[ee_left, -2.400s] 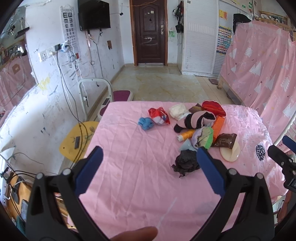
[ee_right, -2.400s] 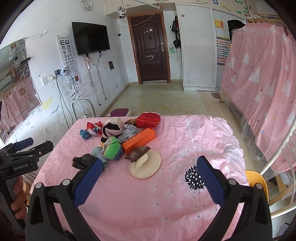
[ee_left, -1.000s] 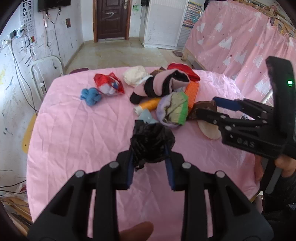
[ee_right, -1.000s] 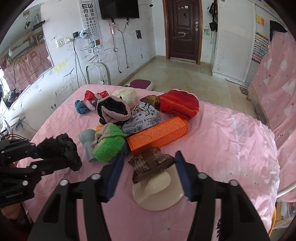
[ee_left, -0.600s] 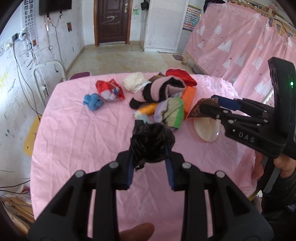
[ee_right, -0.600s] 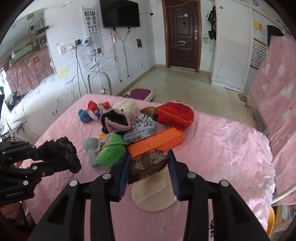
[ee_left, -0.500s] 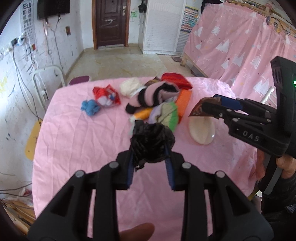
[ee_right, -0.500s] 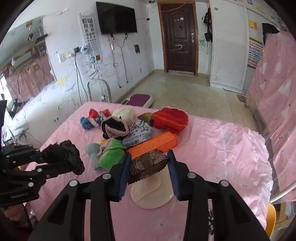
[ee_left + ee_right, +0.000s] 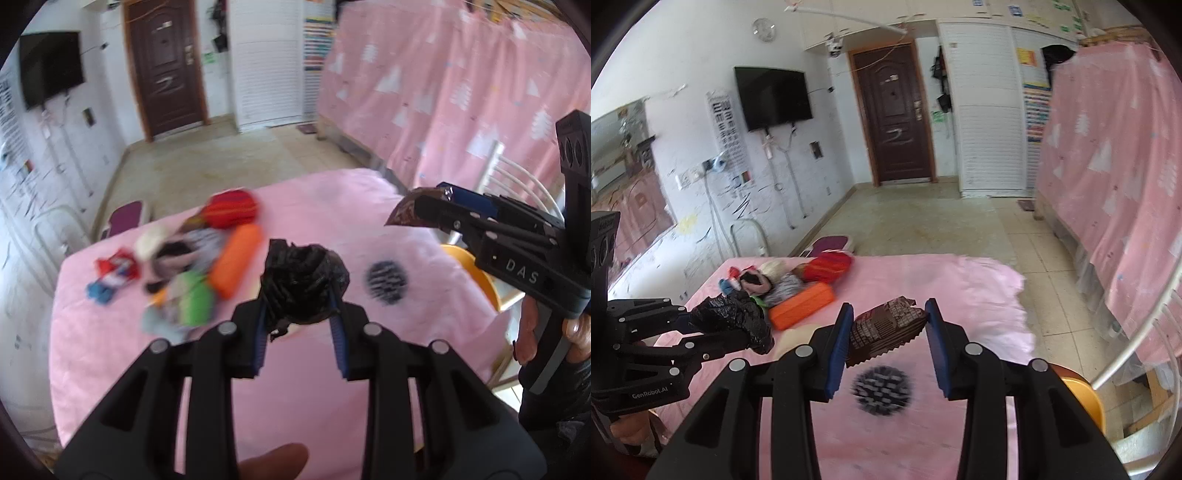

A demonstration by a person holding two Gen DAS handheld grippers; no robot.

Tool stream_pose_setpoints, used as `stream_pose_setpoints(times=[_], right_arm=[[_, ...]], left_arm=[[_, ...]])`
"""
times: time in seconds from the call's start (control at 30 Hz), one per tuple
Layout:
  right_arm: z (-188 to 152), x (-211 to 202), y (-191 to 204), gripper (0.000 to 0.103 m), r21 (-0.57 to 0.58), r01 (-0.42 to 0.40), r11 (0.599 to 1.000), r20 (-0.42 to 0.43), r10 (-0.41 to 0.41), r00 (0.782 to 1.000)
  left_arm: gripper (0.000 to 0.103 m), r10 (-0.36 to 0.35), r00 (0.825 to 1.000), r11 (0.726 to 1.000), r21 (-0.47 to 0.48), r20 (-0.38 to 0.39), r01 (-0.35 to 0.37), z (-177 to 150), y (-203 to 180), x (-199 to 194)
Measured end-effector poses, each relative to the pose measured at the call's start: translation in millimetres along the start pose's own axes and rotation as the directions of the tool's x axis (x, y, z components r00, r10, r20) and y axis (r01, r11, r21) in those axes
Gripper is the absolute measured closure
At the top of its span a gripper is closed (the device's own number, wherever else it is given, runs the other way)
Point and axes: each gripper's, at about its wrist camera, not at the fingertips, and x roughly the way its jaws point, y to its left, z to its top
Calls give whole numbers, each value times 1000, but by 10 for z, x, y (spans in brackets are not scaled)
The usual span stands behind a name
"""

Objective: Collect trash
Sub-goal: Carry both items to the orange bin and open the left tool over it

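My left gripper (image 9: 300, 308) is shut on a crumpled black plastic bag (image 9: 303, 282), held above the pink table (image 9: 147, 369). The same bag (image 9: 733, 319) shows at the left of the right wrist view. My right gripper (image 9: 886, 325) is shut on a brown snack wrapper (image 9: 884, 330), also lifted off the table; in the left wrist view that wrapper (image 9: 404, 214) sticks out of the right gripper (image 9: 439, 206) at the right. The remaining pile (image 9: 207, 258) of clutter lies on the table's far left: an orange box (image 9: 801, 304), a red pouch (image 9: 827, 267), a green item (image 9: 195, 299).
A cream disc (image 9: 796, 341) lies on the cloth just behind the grippers. A black dandelion print (image 9: 881, 386) marks the tablecloth. A yellow chair (image 9: 1082, 402) stands off the table's right edge, a white metal chair (image 9: 746, 236) at the far left. Pink curtains (image 9: 1108, 166) hang on the right.
Both grippers rose and swung to the right with the bag and the wrapper held. The right gripper's jaws narrowed onto the wrapper and lifted it off the cream disc.
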Motion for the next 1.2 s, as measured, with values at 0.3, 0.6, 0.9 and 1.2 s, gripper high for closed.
stream_pose_setpoints(times=[0.3,0.6,0.9,1.2], right_arm=[[-228,-498,-899,74,110,116,987,61,-123,991],[-527,-867,-1644,74,215,219,952,78,-241,967],[-701,-967,-1906,74,270,242,932,64,-268,961],[-680,-711,-1756,68,249,234,940,3,-242,970]], left_arm=[[75,-112,993,986,119,-22,114,305,-1011,356],[75,-204,973,940,257,-106,225,448,-1983,657],[45,-229,954,919,279,-192,277,440,-2369,867],[44,-207,969,952,199,-138,232,491,-1932,698]])
